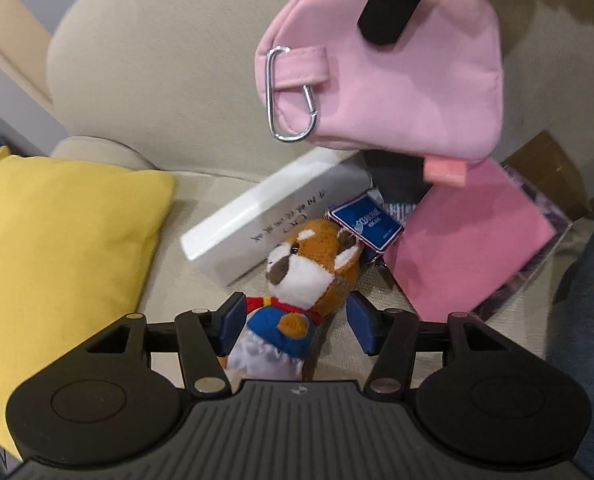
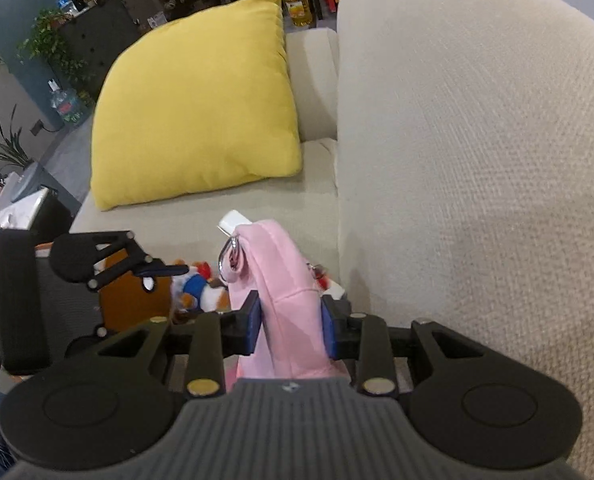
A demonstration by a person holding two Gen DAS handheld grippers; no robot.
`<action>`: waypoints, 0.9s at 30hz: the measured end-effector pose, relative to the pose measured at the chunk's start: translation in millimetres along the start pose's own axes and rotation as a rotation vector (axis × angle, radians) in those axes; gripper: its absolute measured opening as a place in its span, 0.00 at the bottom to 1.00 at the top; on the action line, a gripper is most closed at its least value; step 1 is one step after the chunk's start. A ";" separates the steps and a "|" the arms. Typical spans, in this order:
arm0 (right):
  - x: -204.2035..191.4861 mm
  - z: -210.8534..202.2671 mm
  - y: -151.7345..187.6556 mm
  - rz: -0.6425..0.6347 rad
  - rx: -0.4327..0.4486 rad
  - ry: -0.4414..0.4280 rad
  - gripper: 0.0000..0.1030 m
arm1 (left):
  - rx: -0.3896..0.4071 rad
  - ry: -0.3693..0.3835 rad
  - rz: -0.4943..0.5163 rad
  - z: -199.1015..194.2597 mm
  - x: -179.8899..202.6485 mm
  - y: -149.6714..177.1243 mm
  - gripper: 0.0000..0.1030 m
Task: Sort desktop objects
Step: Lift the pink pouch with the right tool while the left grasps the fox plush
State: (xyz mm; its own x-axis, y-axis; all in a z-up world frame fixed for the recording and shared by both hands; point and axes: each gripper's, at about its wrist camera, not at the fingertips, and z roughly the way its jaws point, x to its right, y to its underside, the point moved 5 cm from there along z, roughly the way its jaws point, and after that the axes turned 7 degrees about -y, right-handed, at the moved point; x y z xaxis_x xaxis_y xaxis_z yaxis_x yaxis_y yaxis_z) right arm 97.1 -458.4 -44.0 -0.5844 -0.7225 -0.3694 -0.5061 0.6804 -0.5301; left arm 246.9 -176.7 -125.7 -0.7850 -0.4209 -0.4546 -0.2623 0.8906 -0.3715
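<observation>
Right tongs [image 2: 291, 330] clench a pink pouch [image 2: 285, 300]. Only the left view shows left tongs [image 1: 297, 326] released around a plush fox [image 1: 297, 292], white box [image 1: 273, 212] behind.

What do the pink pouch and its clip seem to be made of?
The pink pouch looks like matte woven cloth, perhaps canvas: it shows seams and folds softly where the right gripper pinches it. Its clip looks like polished metal, silvery with bright reflections.
</observation>
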 end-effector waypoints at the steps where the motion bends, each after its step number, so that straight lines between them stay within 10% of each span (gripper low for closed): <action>1: 2.4 1.8 1.0 0.009 -0.005 0.001 0.31 | -0.001 -0.001 0.014 4.0 2.0 0.0 0.63; 12: 4.8 9.2 2.1 0.002 -0.003 0.006 0.32 | -0.045 -0.016 0.033 22.0 9.2 2.4 0.40; 27: -9.3 -10.2 -4.9 0.029 0.064 -0.017 0.31 | 0.034 0.045 -0.472 -62.4 -48.2 2.8 0.34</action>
State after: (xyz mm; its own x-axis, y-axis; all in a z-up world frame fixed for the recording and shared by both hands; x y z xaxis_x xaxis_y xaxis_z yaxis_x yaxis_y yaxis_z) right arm 98.6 -453.7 -30.1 -0.5873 -0.7047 -0.3981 -0.4470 0.6924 -0.5663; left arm 249.0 -143.2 -54.3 -0.6080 -0.7697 -0.1946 -0.5785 0.5974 -0.5554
